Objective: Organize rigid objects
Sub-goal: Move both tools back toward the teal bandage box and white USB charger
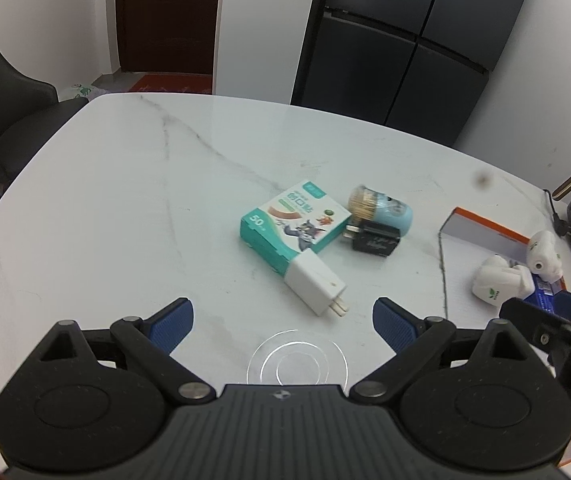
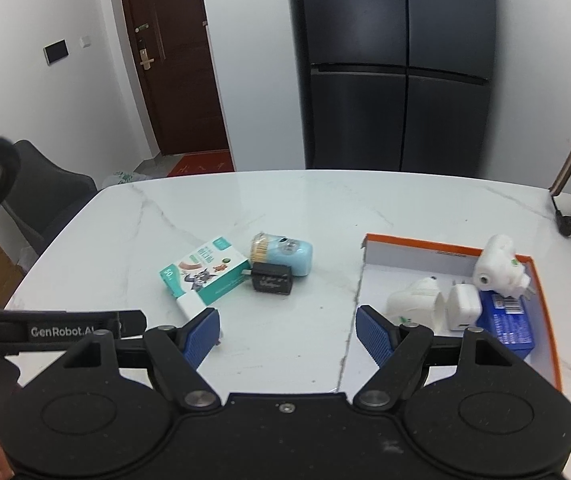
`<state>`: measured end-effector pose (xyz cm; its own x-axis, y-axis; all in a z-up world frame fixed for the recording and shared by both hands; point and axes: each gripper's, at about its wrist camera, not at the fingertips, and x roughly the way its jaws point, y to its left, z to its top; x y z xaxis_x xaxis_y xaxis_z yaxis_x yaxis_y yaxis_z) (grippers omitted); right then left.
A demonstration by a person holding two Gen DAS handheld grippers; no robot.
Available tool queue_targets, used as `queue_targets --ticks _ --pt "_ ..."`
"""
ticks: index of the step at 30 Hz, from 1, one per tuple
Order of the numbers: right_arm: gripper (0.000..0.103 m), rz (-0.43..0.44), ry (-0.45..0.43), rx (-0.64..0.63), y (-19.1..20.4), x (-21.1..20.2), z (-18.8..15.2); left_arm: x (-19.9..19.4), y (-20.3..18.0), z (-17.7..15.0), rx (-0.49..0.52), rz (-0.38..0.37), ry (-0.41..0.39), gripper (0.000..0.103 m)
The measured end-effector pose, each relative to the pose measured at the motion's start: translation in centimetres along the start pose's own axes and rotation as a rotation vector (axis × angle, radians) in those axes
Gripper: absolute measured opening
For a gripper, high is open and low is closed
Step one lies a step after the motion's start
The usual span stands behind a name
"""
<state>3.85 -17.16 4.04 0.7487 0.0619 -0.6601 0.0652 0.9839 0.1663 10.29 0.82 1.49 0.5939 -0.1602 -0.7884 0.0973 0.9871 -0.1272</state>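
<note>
White walls, a dark fridge point(image 2: 399, 64), brown door point(image 2: 169, 56), black chair point(image 1: 1, 108), marble table point(image 1: 133, 200).

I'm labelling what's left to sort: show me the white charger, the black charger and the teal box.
white charger point(image 1: 314, 282), left wrist view, top face
black charger point(image 2: 272, 279), right wrist view, front face
teal box point(image 1: 295, 224), left wrist view, printed lid

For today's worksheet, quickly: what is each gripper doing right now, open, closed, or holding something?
Left gripper: open, fingers wide apart, holding nothing.
Right gripper: open, fingers wide apart, holding nothing.
</note>
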Motion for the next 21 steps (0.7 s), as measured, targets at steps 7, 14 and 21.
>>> queue_targets --ticks 7,14,21 --pt "0.089 -0.007 0.023 0.012 1.6 1.9 0.1 1.2 1.6 1.1 0.032 -0.010 0.011 0.099" --pt "0.089 0.005 0.049 0.007 3.6 4.1 0.0 2.5 3.0 1.9 0.062 -0.023 0.032 0.099" --pt "0.089 0.023 0.104 -0.045 6.0 7.7 -0.5 3.9 5.3 2.7 0.067 -0.015 0.055 0.099"
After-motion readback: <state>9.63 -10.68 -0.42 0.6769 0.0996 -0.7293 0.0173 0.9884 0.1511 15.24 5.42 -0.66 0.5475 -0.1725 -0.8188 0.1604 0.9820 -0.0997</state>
